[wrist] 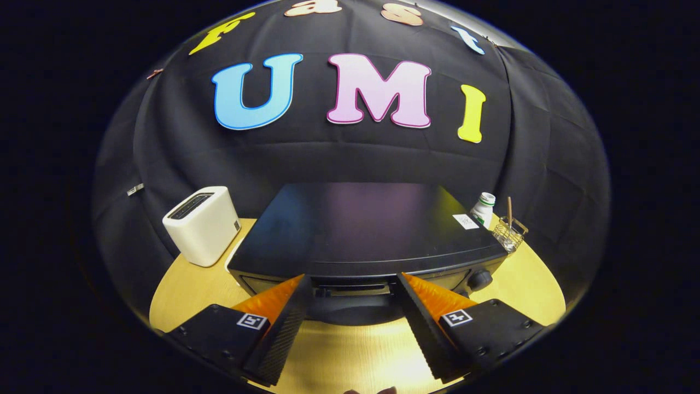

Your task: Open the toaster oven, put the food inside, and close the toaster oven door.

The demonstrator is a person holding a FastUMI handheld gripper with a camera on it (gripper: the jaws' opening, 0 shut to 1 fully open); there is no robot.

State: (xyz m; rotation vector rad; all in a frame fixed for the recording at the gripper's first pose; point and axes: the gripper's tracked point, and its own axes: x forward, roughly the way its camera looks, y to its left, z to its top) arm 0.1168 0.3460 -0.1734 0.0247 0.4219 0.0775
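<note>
While jaws spread apart, glossy black toaster oven [366, 230] ahead, door seemingly closed.

toaster oven [361, 230] ahead of spread tool [350, 287] | toaster [202, 224] left | bottle [483, 209] right

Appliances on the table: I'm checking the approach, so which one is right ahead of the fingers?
The black toaster oven, its front just beyond the open gripper. The white toaster stands off to its left.
</note>
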